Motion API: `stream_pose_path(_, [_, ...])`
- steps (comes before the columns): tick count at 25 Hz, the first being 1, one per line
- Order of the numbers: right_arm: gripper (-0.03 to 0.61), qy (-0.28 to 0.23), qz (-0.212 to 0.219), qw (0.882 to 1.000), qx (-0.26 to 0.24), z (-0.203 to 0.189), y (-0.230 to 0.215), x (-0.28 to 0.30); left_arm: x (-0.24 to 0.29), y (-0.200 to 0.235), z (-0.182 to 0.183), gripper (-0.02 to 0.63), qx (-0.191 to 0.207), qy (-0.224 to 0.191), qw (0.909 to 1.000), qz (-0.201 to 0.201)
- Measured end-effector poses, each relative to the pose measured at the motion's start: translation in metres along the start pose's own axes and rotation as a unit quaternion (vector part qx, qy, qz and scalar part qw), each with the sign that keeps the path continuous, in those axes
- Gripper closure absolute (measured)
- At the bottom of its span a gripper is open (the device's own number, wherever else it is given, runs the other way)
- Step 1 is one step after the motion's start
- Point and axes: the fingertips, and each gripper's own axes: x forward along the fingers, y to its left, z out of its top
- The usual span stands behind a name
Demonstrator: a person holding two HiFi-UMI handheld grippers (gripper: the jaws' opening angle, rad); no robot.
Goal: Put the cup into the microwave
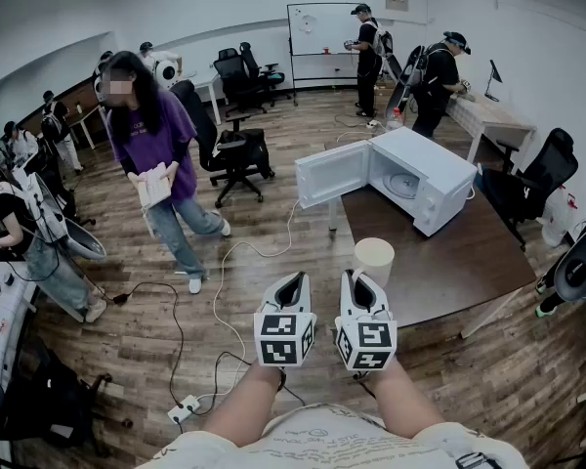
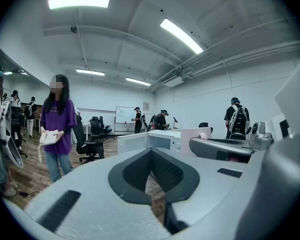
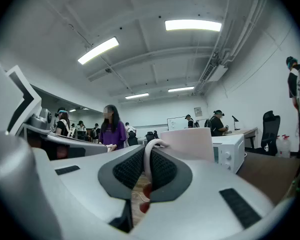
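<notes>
**Cup in hand, microwave ahead**
The cup (image 1: pixel 374 259) is clenched by its handle (image 3: pixel 148 159) in the right gripper (image 1: pixel 363 286) — the open microwave (image 1: pixel 415 179) lies straight ahead, at the far edge of the desk (image 1: pixel 449 262); the left gripper (image 1: pixel 290 286) is closed, empty.

Left gripper (image 1: pixel 292 281) closed, empty, right gripper (image 1: pixel 360 283) clamped on cup (image 1: pixel 374 258) handle

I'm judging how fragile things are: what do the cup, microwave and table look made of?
The cup: pale, matte, with a loop handle; probably ceramic, possibly plastic. The microwave: smooth flat white panels, likely painted metal. The table: dark brown top with a low sheen; wood, veneer or laminate, cannot tell.
</notes>
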Motion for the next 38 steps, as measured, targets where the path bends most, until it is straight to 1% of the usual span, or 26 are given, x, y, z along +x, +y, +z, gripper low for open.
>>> stream_pose_path(3, [0.552, -0.003, 0.002, 1.0, -0.005, 0.002, -0.009, 0.005, 0.009, -0.004, 0.003, 0.601, -0.002, -0.003, 1.0, 0.003])
stream_pose_path(9, [0.552, -0.015, 0.003, 1.0, 0.002, 0.003, -0.034, 0.006, 0.031, -0.02, 0.001, 0.6, -0.003, 0.001, 1.0, 0.0])
stream_pose_path(13, [0.552, -0.019, 0.005, 1.0, -0.009, 0.004, -0.057, 0.009, 0.05, -0.035, -0.001, 0.6, -0.003, 0.001, 1.0, 0.002])
stream_pose_path(16, [0.552, -0.016, 0.011, 1.0, -0.013, 0.003, -0.07, 0.011, 0.061, -0.042, -0.002, 0.6, -0.01, 0.002, 0.9999, 0.008])
stream_pose_path(23, [0.552, -0.011, 0.016, 1.0, -0.009, -0.006, -0.094, 0.022, 0.085, -0.056, -0.015, 0.601, -0.011, 0.019, 0.9997, 0.007])
stream_pose_path(26, [0.552, -0.007, 0.019, 1.0, -0.009, -0.009, -0.096, 0.033, 0.093, -0.05, -0.017, 0.601, -0.013, 0.023, 0.9996, 0.009])
stream_pose_path(31, [0.552, -0.007, 0.019, 1.0, -0.011, -0.015, -0.098, 0.065, 0.117, -0.027, -0.02, 0.6, -0.018, 0.023, 0.9995, 0.01])
stream_pose_path(34, [0.552, -0.007, 0.018, 1.0, -0.013, -0.018, -0.1, 0.09, 0.14, -0.014, -0.02, 0.601, -0.019, 0.023, 0.9995, 0.004])
stream_pose_path(38, [0.552, -0.011, 0.013, 1.0, -0.022, -0.019, -0.102, 0.132, 0.178, 0.007, -0.011, 0.6, -0.016, 0.017, 0.9997, -0.009])
